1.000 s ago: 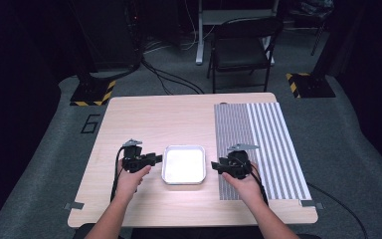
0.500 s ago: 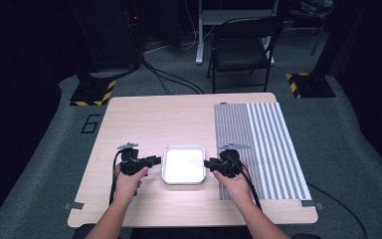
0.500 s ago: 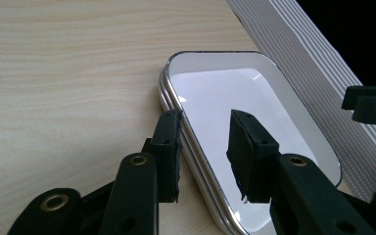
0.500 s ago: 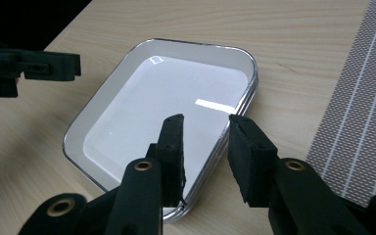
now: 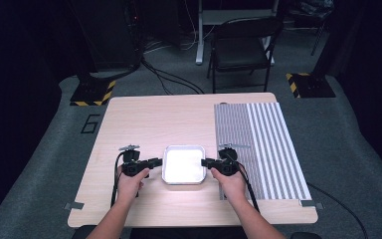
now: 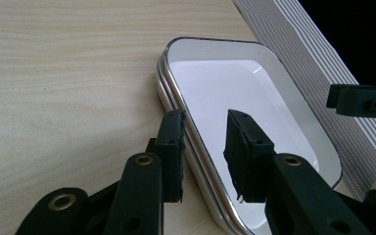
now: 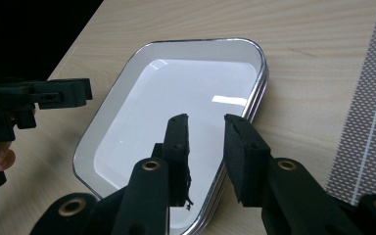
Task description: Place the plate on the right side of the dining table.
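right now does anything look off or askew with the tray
Nothing stands out. The white tray sits flat and square on the table, empty and unspilled, with the left tool and right tool straddling its opposite rims.

white tray (image 5: 183, 165), grey striped mat (image 5: 258, 144), black grippers.

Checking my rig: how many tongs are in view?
2. Left tongs at the tray's left rim, right tongs at its right rim; both have just been closing with the rim between the jaws. None seems hidden.
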A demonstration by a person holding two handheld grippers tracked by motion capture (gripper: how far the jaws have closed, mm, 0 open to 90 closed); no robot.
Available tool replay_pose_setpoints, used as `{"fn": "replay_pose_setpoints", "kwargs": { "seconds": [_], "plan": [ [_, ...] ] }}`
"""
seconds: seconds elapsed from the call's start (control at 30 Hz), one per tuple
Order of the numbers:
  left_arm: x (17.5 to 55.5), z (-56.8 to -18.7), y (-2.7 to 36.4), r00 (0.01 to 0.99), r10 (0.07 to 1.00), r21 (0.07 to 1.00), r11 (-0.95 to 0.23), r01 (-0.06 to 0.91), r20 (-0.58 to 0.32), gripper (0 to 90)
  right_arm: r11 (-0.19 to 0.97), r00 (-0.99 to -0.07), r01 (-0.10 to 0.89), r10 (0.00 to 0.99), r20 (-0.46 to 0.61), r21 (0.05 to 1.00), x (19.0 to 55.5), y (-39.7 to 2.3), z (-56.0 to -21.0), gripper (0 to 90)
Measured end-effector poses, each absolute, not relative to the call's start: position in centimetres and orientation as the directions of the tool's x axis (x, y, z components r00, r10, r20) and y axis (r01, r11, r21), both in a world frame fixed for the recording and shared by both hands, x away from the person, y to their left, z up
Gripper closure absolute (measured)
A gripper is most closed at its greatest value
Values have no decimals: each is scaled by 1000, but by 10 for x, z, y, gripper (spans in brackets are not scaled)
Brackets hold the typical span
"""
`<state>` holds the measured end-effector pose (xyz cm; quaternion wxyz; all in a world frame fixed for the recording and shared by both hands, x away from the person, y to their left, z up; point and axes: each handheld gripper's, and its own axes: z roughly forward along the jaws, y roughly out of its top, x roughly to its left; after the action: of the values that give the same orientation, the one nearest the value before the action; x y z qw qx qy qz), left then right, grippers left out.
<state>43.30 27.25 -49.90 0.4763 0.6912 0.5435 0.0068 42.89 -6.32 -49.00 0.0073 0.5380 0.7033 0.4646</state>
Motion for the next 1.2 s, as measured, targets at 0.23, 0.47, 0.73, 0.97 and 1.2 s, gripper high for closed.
{"fn": "replay_pose_setpoints", "kwargs": {
  "seconds": [0.23, 0.47, 0.73, 0.97, 1.2],
  "plan": [
    [434, -500, 273, 421, 741, 664, 46, 746, -523, 620, -32, -393, 777, 755, 525, 628, 432, -66, -496, 714],
    [435, -503, 271, 409, 732, 648, 57, 760, -545, 657, -51, -381, 789, 740, 554, 612, 432, -65, -498, 706],
    [434, -509, 273, 372, 700, 616, 123, 778, -610, 677, -88, -353, 807, 721, 597, 584, 430, -67, -501, 702],
    [432, -512, 272, 360, 692, 601, 133, 788, -625, 706, -85, -350, 813, 719, 600, 576, 427, -67, -504, 697],
    [431, -514, 268, 356, 688, 587, 125, 800, -633, 712, -89, -345, 818, 715, 608, 569, 425, -67, -506, 689]
  ]
}}
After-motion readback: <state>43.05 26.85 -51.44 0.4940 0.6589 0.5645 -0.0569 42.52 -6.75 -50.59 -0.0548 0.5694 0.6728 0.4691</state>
